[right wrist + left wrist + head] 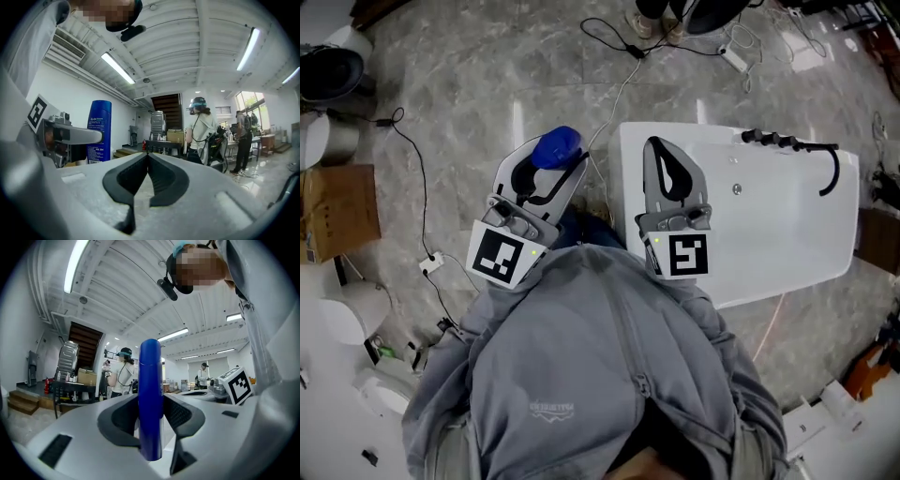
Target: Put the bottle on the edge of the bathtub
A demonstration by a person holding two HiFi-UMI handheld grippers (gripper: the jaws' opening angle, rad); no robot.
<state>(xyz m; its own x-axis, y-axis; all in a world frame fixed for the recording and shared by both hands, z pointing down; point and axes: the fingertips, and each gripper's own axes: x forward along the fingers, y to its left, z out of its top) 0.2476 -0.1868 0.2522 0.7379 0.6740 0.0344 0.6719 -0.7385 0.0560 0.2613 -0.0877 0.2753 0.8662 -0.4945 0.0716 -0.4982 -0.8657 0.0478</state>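
A blue bottle (556, 148) stands upright between the jaws of my left gripper (546, 170), which is shut on it, held above the floor just left of the white bathtub (787, 216). In the left gripper view the blue bottle (150, 399) fills the middle between the grey jaws. My right gripper (672, 176) hovers over the bathtub's left end, its tips together with nothing between them. The right gripper view shows the bottle (99, 131) at the left, behind the left gripper's body, and the right gripper (147, 154) shut.
A black faucet set (787, 145) sits on the bathtub's far right rim. Cables (422, 216) trail over the marble floor. A cardboard box (337, 211) lies at the left. People with backpacks (202, 133) stand further off in the room.
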